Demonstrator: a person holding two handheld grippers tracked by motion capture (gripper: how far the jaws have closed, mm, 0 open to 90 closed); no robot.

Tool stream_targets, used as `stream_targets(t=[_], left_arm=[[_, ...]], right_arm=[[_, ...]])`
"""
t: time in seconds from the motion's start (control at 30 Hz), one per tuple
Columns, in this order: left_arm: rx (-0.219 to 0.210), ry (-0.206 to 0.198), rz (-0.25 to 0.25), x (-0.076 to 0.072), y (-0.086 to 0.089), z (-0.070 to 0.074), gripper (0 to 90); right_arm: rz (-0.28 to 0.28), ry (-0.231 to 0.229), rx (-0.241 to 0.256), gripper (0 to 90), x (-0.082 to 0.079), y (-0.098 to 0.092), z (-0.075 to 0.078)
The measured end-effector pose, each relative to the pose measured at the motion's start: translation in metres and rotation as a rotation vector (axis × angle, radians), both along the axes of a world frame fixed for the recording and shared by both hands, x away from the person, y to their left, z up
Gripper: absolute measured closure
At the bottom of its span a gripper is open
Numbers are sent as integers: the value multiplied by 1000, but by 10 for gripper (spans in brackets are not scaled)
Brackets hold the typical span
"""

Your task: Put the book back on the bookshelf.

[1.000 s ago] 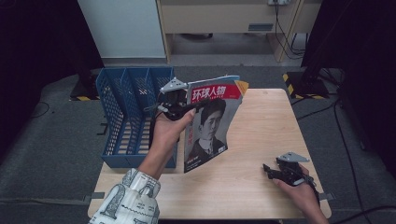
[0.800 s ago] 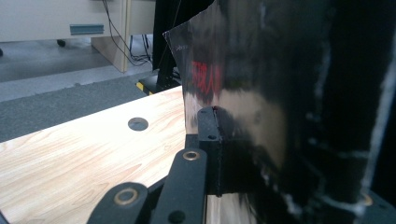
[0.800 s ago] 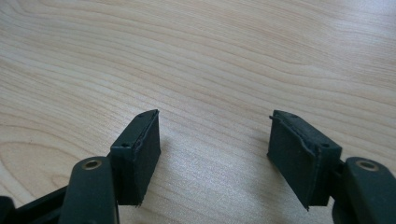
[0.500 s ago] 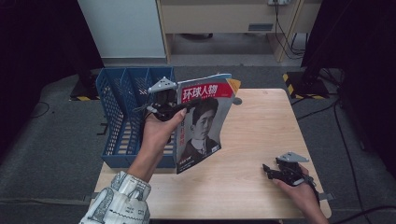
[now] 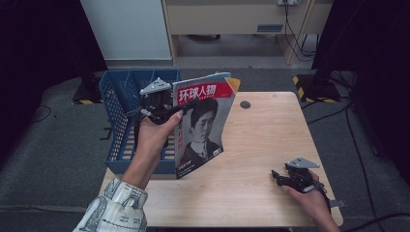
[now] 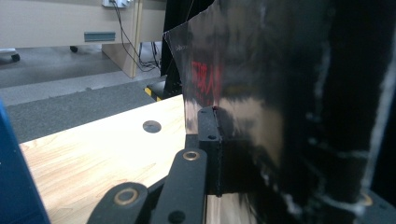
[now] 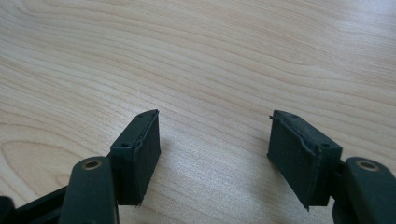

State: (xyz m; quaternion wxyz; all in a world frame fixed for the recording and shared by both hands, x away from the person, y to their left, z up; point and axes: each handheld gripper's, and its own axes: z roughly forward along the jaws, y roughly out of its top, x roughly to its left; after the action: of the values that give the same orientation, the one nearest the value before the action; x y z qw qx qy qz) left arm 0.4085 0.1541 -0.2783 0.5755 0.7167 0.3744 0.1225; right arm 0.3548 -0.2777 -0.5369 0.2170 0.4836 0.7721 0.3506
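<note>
- I am holding the magazine (image 5: 203, 123) upright in the left gripper (image 5: 162, 108), jaws clamped on its spine edge near the top; it is hanging above the table's (image 5: 270, 140) left side, just beside the blue basket (image 5: 121, 96).
- In the left gripper view I am seeing the glossy cover (image 6: 243, 93) pinched flat against the jaw pad, so the hold is looking firm but narrow.
- My right gripper (image 5: 290, 178) is resting low over the bare wood at the near right, well apart from the magazine, with its jaws standing apart and nothing between them, as the right gripper view is showing.
- I am judging that the work in hand is carrying the magazine to the basket and standing it in one of the compartments.
- The risk I am weighing: the pinch is near one corner only, so the free pages could be fanning open or sagging and catching on the basket's rim or a divider as I lower it.
- The slick cover could also be slipping through the pads if I swing too fast, dropping it onto the table edge or the floor.
- A tilted entry could be bending the lower corner.
</note>
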Motion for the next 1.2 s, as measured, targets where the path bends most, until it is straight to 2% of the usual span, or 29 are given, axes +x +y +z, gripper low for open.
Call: stream_targets(t=[0.83,1.2], left_arm=[[-12,-27,52,-10,31,17,866],[-9,-32,89,-18,53,22,866]], right_arm=[[8,1,1,341,0,2,0],[10,0,0,341,0,2,0]])
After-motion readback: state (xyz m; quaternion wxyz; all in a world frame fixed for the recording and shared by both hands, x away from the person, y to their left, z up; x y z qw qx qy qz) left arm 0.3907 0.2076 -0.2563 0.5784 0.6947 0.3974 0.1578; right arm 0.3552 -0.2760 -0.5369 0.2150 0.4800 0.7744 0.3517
